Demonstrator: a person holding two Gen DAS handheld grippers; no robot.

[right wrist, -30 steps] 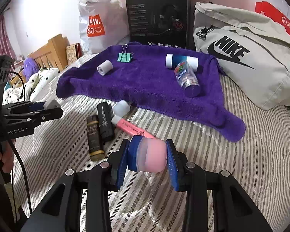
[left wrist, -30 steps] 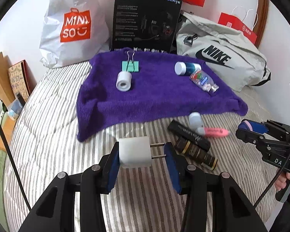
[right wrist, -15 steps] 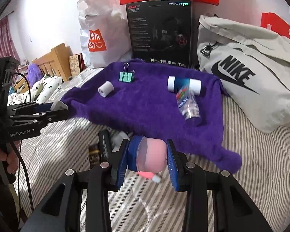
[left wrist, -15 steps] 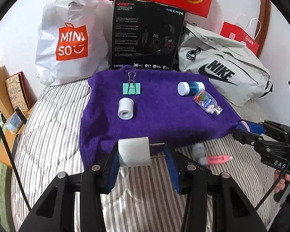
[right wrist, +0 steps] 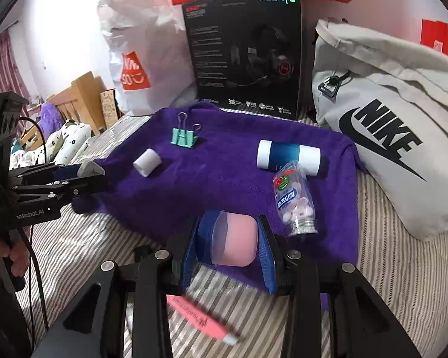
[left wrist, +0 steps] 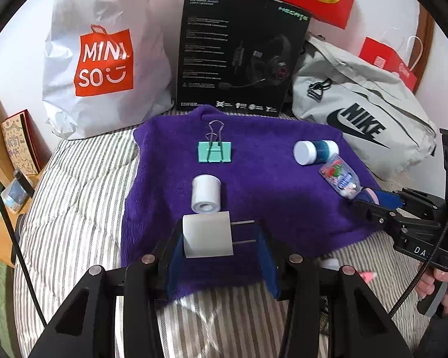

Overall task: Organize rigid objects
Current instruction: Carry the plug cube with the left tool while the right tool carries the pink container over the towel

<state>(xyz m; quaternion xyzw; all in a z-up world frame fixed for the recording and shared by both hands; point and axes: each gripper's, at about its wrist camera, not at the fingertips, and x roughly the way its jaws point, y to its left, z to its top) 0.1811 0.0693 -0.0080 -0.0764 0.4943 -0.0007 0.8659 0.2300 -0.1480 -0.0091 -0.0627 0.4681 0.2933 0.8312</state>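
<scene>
My left claw (left wrist: 221, 238) grips a white plug adapter (left wrist: 207, 235), prongs against the right pad, over the near edge of the purple towel (left wrist: 268, 191), just short of the white tape roll (left wrist: 206, 194). My right claw (right wrist: 234, 243) clamps a pink capped jar (right wrist: 234, 240) over the towel's near edge, beside the clear pill bottle (right wrist: 294, 200). Only the right wrist view shows the pink highlighter (right wrist: 201, 319) on the striped bed (right wrist: 388, 268), off the towel. The green binder clip (left wrist: 214, 151) lies at the towel's far side.
</scene>
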